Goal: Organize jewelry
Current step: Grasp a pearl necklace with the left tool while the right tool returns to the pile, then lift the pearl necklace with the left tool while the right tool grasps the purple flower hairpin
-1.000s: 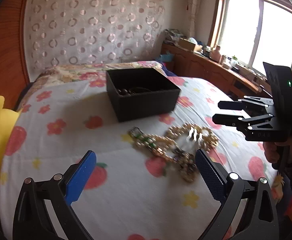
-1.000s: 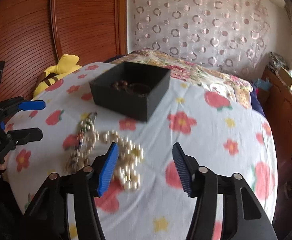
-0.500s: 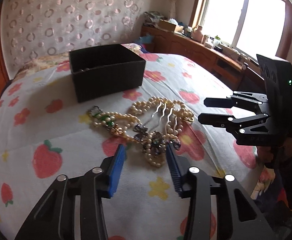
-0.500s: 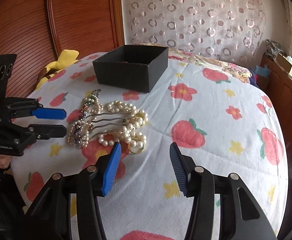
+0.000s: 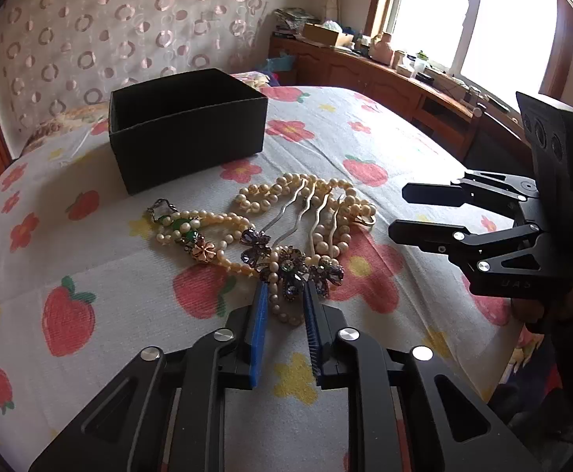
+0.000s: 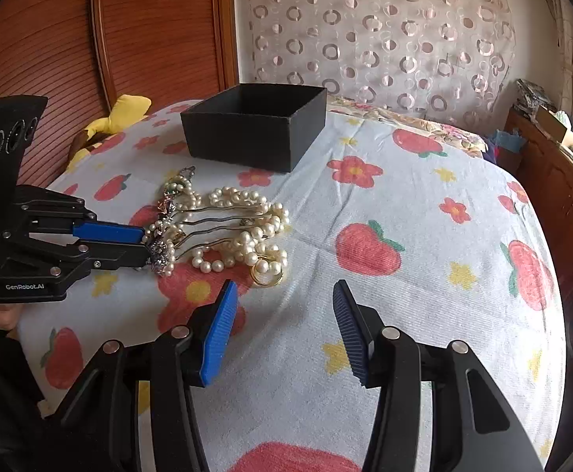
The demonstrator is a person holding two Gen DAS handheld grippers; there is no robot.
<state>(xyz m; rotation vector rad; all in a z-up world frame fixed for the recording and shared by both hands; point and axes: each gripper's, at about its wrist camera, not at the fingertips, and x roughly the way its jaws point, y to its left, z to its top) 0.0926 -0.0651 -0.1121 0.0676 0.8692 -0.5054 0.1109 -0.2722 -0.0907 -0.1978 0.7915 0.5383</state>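
Note:
A tangle of jewelry lies on the flowered bedspread: pearl necklaces (image 5: pixel 255 202), a jeweled flower hair comb (image 5: pixel 292 269) with wavy metal prongs, and a gold ring (image 6: pixel 265 271). My left gripper (image 5: pixel 284 295) has its blue pads (image 5: pixel 261 310) narrowed around the comb's jeweled end and a pearl strand; it also shows in the right wrist view (image 6: pixel 143 244). An open black box (image 5: pixel 186 128) stands beyond the pile. My right gripper (image 6: pixel 282 295) is open and empty, just short of the ring; it also shows in the left wrist view (image 5: pixel 398 210).
A yellow plush toy (image 6: pixel 123 112) lies at the bed's left edge by the wooden headboard (image 6: pixel 70 39). A wooden cabinet (image 5: pixel 384 78) with clutter runs under the window on the right. The bedspread (image 6: pixel 424 236) drops off to the right.
My left gripper moved forward to the pile and narrowed from wide open to a small gap around the comb's jeweled end. My right gripper came closer to the jewelry and stayed open.

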